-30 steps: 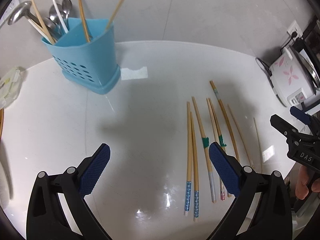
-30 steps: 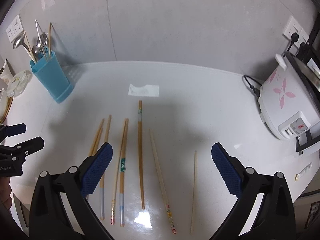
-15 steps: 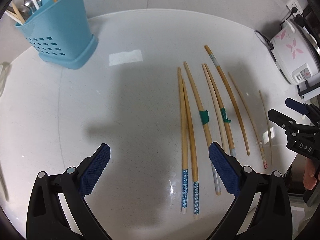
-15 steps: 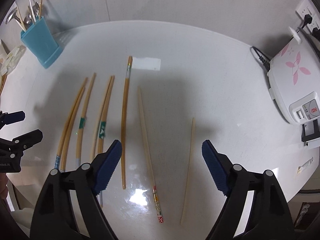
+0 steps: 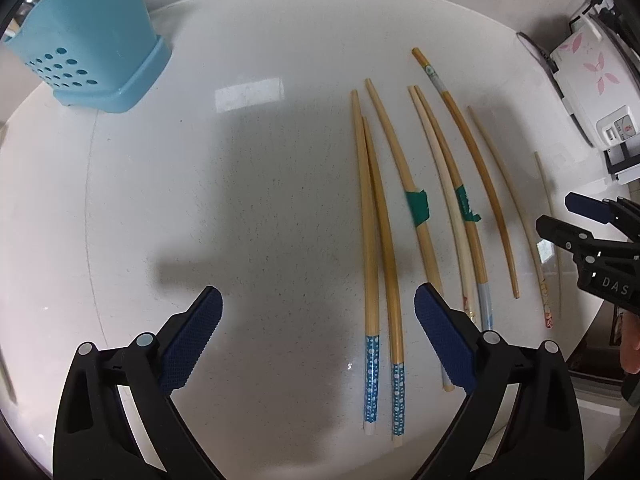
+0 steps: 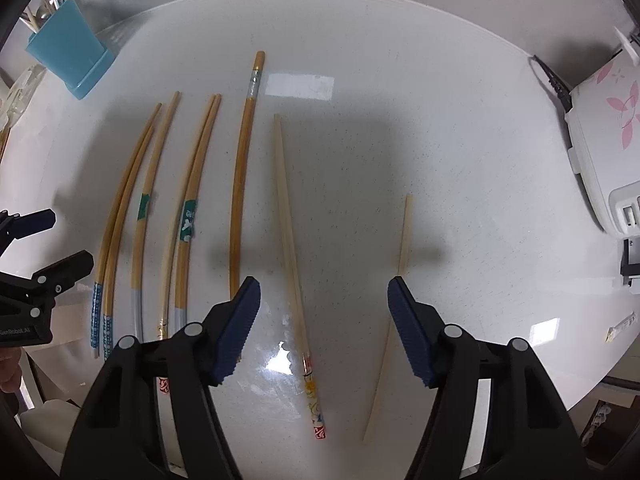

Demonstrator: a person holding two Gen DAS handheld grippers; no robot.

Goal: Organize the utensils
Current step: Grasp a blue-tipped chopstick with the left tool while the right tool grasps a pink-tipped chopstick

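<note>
So, white round table (image 5: 120,200) fills both views, everything sits on it. Rice cooker (image 6: 600,152), white with pink flowers, at the far right edge. Blue utensil holder (image 5: 92,40) far left, perforated front wall, spoons and sticks poking out the top in the right wrist view (image 6: 68,60).

My left gripper (image 5: 318,340) hangs low over the table, tilted down, fingers wide apart, nothing between them. Its right pad (image 5: 444,344) sits over the near ends of the middle chopsticks; whether it touches them I cannot tell. My right gripper (image 6: 324,330) same pose, spread wide and empty, fingers straddling the pale patterned chopstick (image 6: 294,264), left pad (image 6: 236,328) over the near end of the long dark chopstick (image 6: 240,184). Each gripper shows at the edge of the other's view, side by side above the near edge of the table.

Chopsticks lie in a loose row, roughly parallel, tips pointing away from me. Leftmost: blue-dotted pair (image 5: 376,264), touching along most of their length. Next a green-taped chopstick (image 5: 416,208), then a pair with a green label (image 5: 464,204), then the long dark one, the patterned one, and a thin pale chopstick (image 6: 402,256) lying apart at the right, close by my right gripper's right pad.

Small wrapped packet (image 6: 622,326) near the right edge.
</note>
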